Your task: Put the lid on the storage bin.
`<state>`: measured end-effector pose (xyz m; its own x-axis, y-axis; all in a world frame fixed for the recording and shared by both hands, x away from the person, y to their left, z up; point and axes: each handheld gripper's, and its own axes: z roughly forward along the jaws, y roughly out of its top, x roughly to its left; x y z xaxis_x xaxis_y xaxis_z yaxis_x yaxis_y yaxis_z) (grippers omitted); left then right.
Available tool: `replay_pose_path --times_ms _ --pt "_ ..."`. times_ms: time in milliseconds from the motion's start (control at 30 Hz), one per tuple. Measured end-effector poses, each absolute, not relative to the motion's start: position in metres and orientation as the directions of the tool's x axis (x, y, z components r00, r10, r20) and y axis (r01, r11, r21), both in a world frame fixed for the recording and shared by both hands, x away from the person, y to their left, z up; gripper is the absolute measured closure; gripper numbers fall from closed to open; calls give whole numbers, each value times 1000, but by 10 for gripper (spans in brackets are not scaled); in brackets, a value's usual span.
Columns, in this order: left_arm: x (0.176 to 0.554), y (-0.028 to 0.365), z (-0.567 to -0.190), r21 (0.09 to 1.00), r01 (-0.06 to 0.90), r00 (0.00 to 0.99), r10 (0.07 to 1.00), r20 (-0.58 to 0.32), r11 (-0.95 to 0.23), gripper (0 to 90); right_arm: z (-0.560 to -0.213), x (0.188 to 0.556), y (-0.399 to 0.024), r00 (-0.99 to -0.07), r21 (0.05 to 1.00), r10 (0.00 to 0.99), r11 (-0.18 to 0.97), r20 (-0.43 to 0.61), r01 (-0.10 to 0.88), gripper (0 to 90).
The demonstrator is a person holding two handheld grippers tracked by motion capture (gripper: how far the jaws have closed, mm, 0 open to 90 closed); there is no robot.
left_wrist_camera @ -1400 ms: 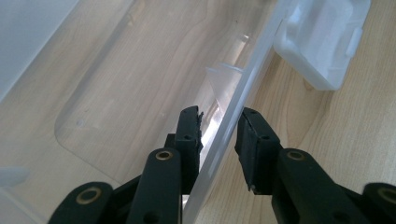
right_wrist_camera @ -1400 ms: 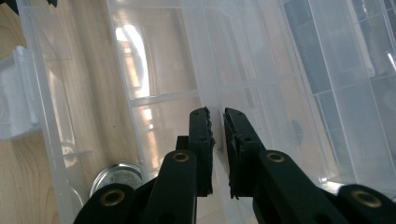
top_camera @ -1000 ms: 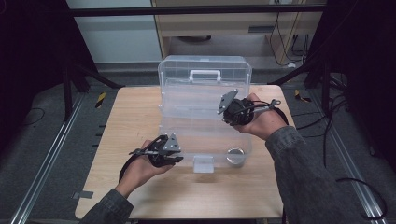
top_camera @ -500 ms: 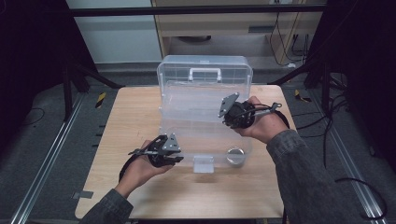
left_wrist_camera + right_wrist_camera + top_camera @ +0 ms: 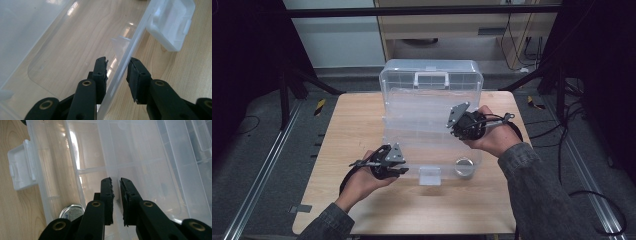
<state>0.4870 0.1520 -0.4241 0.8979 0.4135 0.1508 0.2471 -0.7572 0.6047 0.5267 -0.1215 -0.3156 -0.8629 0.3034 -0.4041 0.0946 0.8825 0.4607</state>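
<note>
**Both tongs clamping parts of the clear plastic case**

High view: The clear plastic case (image 5: 432, 117) is lying open at the middle of the wooden table (image 5: 357, 120), its lid standing up at the far side with a white handle (image 5: 431, 79) on top. The left tongs (image 5: 399, 165) are sitting at the case's near-left corner, the hand (image 5: 362, 182) behind them resting on the table beside the case. The right tongs (image 5: 457, 127) are hovering over the right part of the case, held by the right hand (image 5: 494, 137), with the grey plate tilting toward the lid. A small round tin (image 5: 463, 166) is lying inside the case at its near-right corner, and a white latch (image 5: 430, 175) is sticking out from the middle of the case's near edge.

Left gripper view: The left tongs (image 5: 117, 70) are straddling the near wall (image 5: 125, 65) of the case, one jaw inside the case and the other outside it over the table. The inner jaw is touching the wall; the outer one is sitting just beside it, so the grip is looking snug rather than tight. The white latch (image 5: 172, 22) is lying farther along that same wall, on the outside.

Right gripper view: The right tongs (image 5: 116, 185) are pinching closed on a thin clear divider (image 5: 110, 152) running through the inside of the case, the jaws nearly meeting with the divider between them. The round tin (image 5: 72, 212) is lying to the left of the jaws against the case's near wall, and the white latch (image 5: 21, 168) is hanging outside that wall over the table.
</note>
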Motion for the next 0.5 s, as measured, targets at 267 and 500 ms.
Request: replay_pose_path --times_ms 267,500 --pt "486 152 -425 611 263 893 428 139 -747 688 -317 524 -121 -855 463 310 881 -417 93 805" --pt "486 152 -425 610 252 895 420 147 -751 686 -318 522 -122 -855 464 307 881 -419 90 806"
